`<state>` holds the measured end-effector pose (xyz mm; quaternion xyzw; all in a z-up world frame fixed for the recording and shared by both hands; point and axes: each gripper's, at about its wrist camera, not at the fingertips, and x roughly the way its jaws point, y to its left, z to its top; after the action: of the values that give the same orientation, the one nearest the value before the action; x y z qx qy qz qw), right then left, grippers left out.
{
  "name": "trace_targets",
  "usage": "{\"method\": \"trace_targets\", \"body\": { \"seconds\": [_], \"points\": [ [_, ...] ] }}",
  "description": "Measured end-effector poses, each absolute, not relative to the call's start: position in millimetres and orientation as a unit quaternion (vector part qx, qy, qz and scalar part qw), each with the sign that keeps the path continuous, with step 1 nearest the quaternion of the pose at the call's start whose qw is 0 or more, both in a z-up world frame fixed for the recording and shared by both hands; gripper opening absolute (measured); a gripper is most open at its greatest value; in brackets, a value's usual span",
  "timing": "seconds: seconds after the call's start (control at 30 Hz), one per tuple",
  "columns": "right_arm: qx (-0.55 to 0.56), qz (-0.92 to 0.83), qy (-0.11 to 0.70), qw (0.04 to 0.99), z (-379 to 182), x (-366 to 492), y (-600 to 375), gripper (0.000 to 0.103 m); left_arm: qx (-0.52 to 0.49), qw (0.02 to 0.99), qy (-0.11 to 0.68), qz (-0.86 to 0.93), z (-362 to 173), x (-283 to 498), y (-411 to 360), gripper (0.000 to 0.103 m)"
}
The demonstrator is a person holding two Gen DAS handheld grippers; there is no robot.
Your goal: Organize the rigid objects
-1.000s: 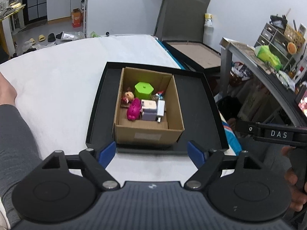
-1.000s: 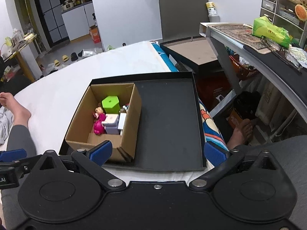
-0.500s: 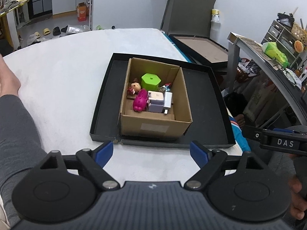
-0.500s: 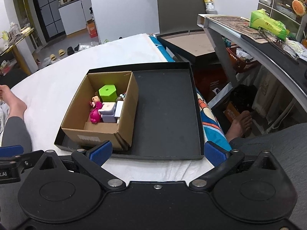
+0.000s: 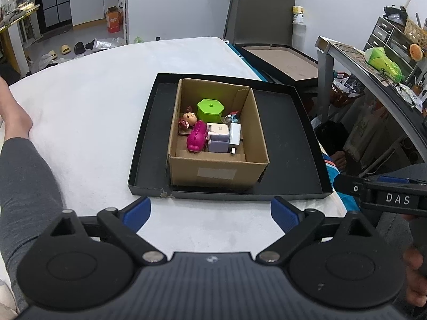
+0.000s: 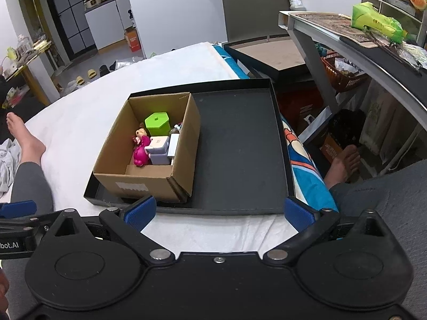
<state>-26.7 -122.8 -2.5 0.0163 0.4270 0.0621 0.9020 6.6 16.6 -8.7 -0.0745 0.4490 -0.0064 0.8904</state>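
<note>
Cardboard box sits inside black tray, in the tray's left part, flaps open, a pale label on its near wall. Inside it, packed toward the far-right side: green hexagonal container at the 12 o'clock end, upright. Pink doll lies at 9 o'clock of the pile, head toward the green container and just beside it. Lavender block lies at centre with a white cube on top of it, touching the doll's side. White charger lies at 3 o'clock of the block, against it, near the box's right wall. Small item with red and blue bits behind the charger, too small to tell. Box floor at 9 o'clock is bare cardboard. Right part of tray is bare, seen clearly in the right wrist view.

Tray rests on white bed cover, near its right edge.

Left gripper at 6 o'clock of the tray, over the cover, jaws spread wide after just opening further, nothing between them, apart from the tray. Right gripper also spread wide, empty, fingertips over the tray's near rim, left fingertip near the box's near right corner; contact can't be told.

Grey-sleeved leg at 8 o'clock on the cover. Second tray with brown inside at 1 o'clock beyond the bed. Grey table at 2 o'clock with green bag on it.
</note>
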Motion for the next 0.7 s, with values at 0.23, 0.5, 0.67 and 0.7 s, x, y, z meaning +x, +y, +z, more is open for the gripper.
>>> {"method": "trace_targets", "body": {
  "seconds": [0.23, 0.5, 0.67, 0.7],
  "points": [
    [0.013, 0.069, 0.425, 0.902, -2.8, -27.5, -120.3, 0.103, -0.076, 0.890, 0.450, -0.002, -9.7, 4.3, 17.4, 0.096],
    [0.012, 0.069, 0.428, 0.901, -4.1, -26.8, -120.4, 0.103, -0.078, 0.890, 0.450, -0.002, -10.7, 2.9, 18.7, 0.096],
    [0.013, 0.067, 0.427, 0.902, -4.3, -26.7, -121.1, 0.103, -0.075, 0.890, 0.449, -0.003, -9.9, 3.3, 17.8, 0.096],
    [0.013, 0.067, 0.427, 0.901, -4.5, -27.2, -120.8, 0.103, -0.076, 0.890, 0.449, -0.003, -9.8, 3.4, 17.9, 0.096]
  ]
}}
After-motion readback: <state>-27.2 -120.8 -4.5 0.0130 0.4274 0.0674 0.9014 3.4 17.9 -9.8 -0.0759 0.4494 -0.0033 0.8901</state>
